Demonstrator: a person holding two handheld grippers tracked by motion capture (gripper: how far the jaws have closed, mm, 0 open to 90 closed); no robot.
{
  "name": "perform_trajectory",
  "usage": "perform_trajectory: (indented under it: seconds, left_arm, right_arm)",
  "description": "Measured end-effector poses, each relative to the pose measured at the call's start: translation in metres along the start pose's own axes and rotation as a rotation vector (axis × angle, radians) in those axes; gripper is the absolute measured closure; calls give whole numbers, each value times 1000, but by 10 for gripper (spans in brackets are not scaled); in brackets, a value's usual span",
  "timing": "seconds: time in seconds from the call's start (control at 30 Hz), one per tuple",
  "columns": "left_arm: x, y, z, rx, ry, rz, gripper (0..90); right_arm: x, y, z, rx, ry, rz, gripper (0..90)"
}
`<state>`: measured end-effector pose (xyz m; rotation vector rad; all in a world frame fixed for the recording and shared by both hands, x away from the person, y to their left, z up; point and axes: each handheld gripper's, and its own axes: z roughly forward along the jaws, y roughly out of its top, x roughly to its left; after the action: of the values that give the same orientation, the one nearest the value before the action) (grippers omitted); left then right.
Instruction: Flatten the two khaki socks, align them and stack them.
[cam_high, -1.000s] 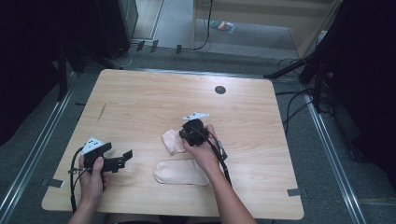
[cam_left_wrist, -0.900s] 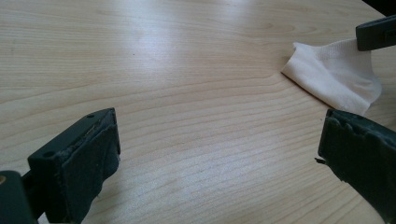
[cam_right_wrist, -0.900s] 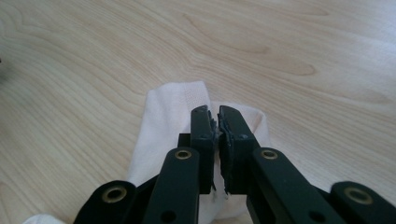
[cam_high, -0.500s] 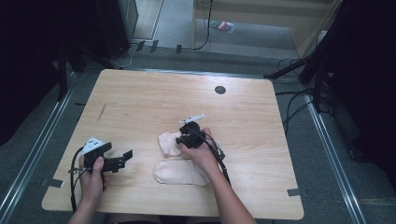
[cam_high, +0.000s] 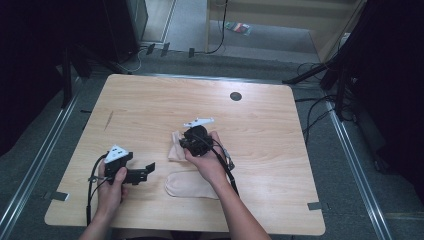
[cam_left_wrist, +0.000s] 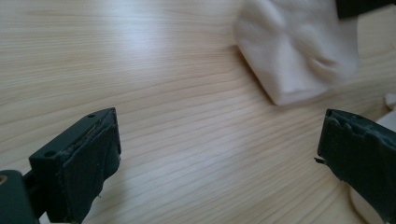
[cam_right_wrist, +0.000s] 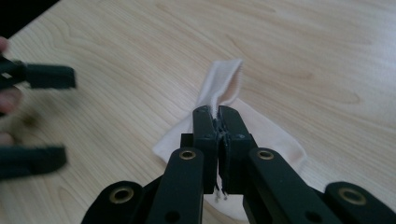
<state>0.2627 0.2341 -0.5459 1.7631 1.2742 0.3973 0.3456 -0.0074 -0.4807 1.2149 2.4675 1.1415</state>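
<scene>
Two pale cream socks lie on the wooden table (cam_high: 150, 105). My right gripper (cam_high: 183, 145) has just been closing and is shut on a fold of the upper sock (cam_high: 174, 152). In the right gripper view the jaws (cam_right_wrist: 215, 114) pinch that sock (cam_right_wrist: 224, 81), and a strip of cloth stands up beyond the tips. The second sock (cam_high: 187, 186) lies flat just in front of the right hand. My left gripper (cam_high: 149, 169) hovers left of both socks, open and holding nothing. Its own view has the jaws (cam_left_wrist: 219, 135) wide apart over bare wood, with the pinched sock (cam_left_wrist: 294, 51) ahead.
A dark round grommet (cam_high: 235, 96) sits near the table's far edge. Bare wood stretches across the far half and the right side. Cables and dark stands are on the floor beyond the table. The left gripper (cam_right_wrist: 70, 117) shows blurred in the right gripper view.
The right gripper has shifted left and lifted a little, bunching the upper sock in its jaws. The left gripper has moved right, toward the socks.
</scene>
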Motion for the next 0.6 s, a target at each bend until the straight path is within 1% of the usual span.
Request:
perform_trajectory:
  seconds: [0.03, 0.07, 0.1, 0.13, 0.2, 0.23, 0.27, 0.3, 0.37, 0.43, 0.47, 0.53, 0.57, 0.6]
  left_arm:
    - [-4, 2, 3, 7, -13, 2, 1]
    - [-8, 3, 7, 13, -16, 9, 13]
    - [-11, 5, 10, 23, -14, 14, 38]
    - [-14, 6, 13, 21, -23, 11, 60]
    - [-18, 9, 19, 22, -59, 5, 62]
    - [-20, 10, 22, 31, -65, 5, 62]
    - [-21, 12, 25, 42, -66, 2, 63]
    - [-23, 13, 28, 42, -61, -5, 75]
    - [-24, 14, 33, 44, -60, -28, 152]
    - [-25, 16, 38, 52, -56, -28, 166]
    - [-25, 18, 41, 53, -43, -26, 193]
    - [-24, 22, 43, 40, -2, -36, 290]
    - [-22, 24, 42, 25, 8, -40, 370]
    - [-21, 26, 41, 11, 12, -42, 490]
  right_arm:
    - [3, 3, -2, -5, 2, -4, 881]
    - [5, 6, -4, -8, 3, -4, 881]
    - [8, 9, -6, -9, 2, -14, 881]
    - [10, 13, -7, -14, 3, -19, 881]
    - [15, 19, -11, -19, 7, -27, 881]
    - [17, 22, -14, -26, 5, -35, 881]
    - [20, 25, -16, -32, 10, -40, 881]
    - [22, 28, -19, -37, 13, -48, 881]
    - [27, 33, -24, -52, 17, -51, 881]
    - [31, 37, -29, -68, 33, -56, 881]
    - [32, 38, -32, -75, 45, -57, 881]
    - [34, 40, -38, -90, 78, -50, 881]
    - [34, 41, -41, -100, 95, -43, 881]
    - [33, 41, -44, -110, 111, -40, 881]
